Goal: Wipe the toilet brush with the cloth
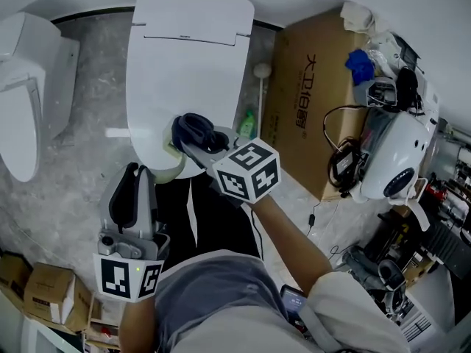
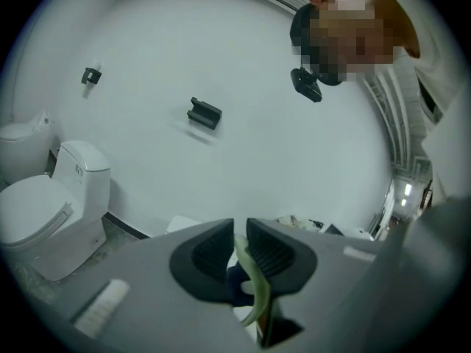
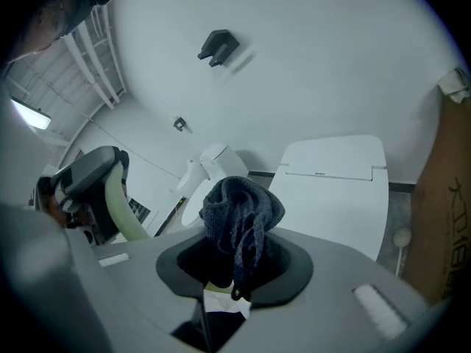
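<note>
My left gripper (image 1: 136, 170) points up at the front of the white toilet (image 1: 188, 46) and is shut on a thin, pale green curved part of the toilet brush (image 1: 175, 170). In the left gripper view that green strip (image 2: 247, 269) runs between the closed pads of the left gripper (image 2: 239, 230). My right gripper (image 1: 193, 144) is shut on a bunched dark blue cloth (image 1: 197, 129), held just above the green part. In the right gripper view the cloth (image 3: 239, 208) rises out of the right gripper (image 3: 235, 259), with the brush's green part (image 3: 116, 206) at left. The rest of the brush is hidden.
The toilet lid is down. A second toilet (image 1: 22, 94) stands at left. A large cardboard box (image 1: 309, 94) leans right of the toilet, with a white ball-topped stick (image 1: 261, 70) and a green bottle (image 1: 246, 123) between them. White equipment and cables (image 1: 390, 153) crowd the right side.
</note>
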`<state>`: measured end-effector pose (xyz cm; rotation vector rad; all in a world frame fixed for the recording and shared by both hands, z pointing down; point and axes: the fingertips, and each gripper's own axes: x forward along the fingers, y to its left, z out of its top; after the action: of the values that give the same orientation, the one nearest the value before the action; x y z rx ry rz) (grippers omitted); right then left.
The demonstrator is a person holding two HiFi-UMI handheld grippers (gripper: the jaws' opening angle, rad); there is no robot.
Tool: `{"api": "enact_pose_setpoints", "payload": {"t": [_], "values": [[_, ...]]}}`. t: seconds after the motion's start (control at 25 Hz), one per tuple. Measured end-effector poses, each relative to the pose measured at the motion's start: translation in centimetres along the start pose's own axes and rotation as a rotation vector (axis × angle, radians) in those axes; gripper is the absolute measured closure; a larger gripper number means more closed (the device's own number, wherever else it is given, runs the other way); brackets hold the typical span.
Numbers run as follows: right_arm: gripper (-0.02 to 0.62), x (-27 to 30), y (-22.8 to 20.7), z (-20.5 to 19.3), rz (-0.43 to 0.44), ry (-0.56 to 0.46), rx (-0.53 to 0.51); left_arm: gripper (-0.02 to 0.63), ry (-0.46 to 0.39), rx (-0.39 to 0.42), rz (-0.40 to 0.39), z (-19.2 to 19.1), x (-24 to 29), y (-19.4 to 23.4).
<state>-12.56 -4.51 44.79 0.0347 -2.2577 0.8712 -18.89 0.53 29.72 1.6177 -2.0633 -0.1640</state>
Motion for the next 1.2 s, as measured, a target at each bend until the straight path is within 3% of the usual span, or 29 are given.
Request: {"api": "enact_pose_setpoints", "payload": {"t": [0.24, 0.56, 0.88, 1.2], "values": [[0.495, 3.4, -1.0, -2.5, 0.051, 0.095, -0.044, 0.606, -0.013, -0.007, 0.014, -0.2, -0.3, 0.3], [0.495, 7.3, -2.9, -4.0, 0.037, 0.178, -0.123, 0.606, -0.035, -0.024, 0.028, -0.4, -0.9, 0.8], [0.495, 10.1, -4.1, -6.1, 0.063, 0.329, -0.200, 0.606, -0.055, -0.021, 0.038, -0.5, -1.1, 1.2], [0.495, 11.5, -5.1, -6.4, 0.060, 0.356, -0.194, 0.606, -0.069, -0.031, 0.046, -0.7, -1.2, 1.3]]}}
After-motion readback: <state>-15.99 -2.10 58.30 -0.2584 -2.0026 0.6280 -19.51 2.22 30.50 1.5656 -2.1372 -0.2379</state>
